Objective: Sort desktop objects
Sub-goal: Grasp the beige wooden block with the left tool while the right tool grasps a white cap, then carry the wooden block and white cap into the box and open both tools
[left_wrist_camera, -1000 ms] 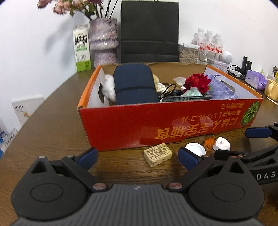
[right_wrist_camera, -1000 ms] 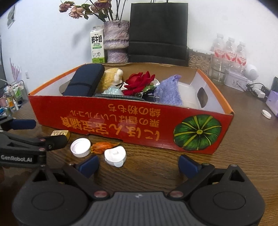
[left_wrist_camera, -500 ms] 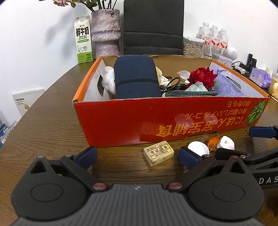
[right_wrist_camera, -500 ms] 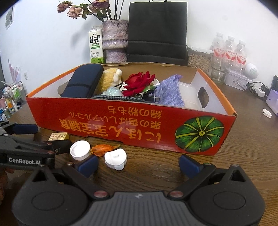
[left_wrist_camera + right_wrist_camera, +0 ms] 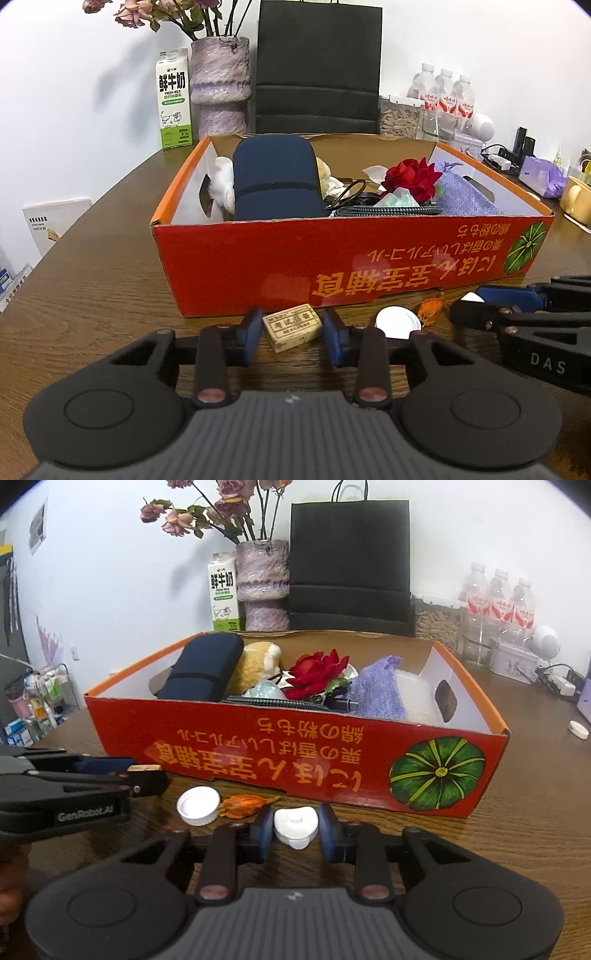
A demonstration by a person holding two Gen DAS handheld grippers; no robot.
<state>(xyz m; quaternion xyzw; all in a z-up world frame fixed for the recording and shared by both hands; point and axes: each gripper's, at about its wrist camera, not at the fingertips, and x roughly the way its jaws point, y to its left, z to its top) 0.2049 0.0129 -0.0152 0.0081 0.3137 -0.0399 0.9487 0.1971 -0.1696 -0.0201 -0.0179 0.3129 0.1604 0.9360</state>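
1. On the brown worktop (image 5: 92, 280), just in front of the red cardboard box (image 5: 332, 266), four small things lie in a row: a tan eraser (image 5: 292, 326), a white cap (image 5: 198, 805), an orange dried pod (image 5: 242, 805) and a small white lid (image 5: 295, 825).
2. Left hand-held gripper (image 5: 291, 334): its jaws are closing, with the eraser between them. The blue pads sit just beside its two ends, and I cannot tell whether they press on it yet.
3. Right hand-held gripper (image 5: 295, 830): its jaws are closing as well, with the white lid between them and the pads close against its sides.
4. Step in hand, as I judge it: a grasp with both hands at once, each taking one loose item for the box.
5. Inside the box lie a dark blue case (image 5: 275, 181), a red fabric rose (image 5: 317, 672), a purple cloth (image 5: 376, 692) and a coiled cable (image 5: 388, 211).
6. Next move calls for a firm grip on each item, then a lift high enough to clear the front wall of the box before any carry inward. The lid is rounded and may slip; the eraser sits at an angle and may twist.
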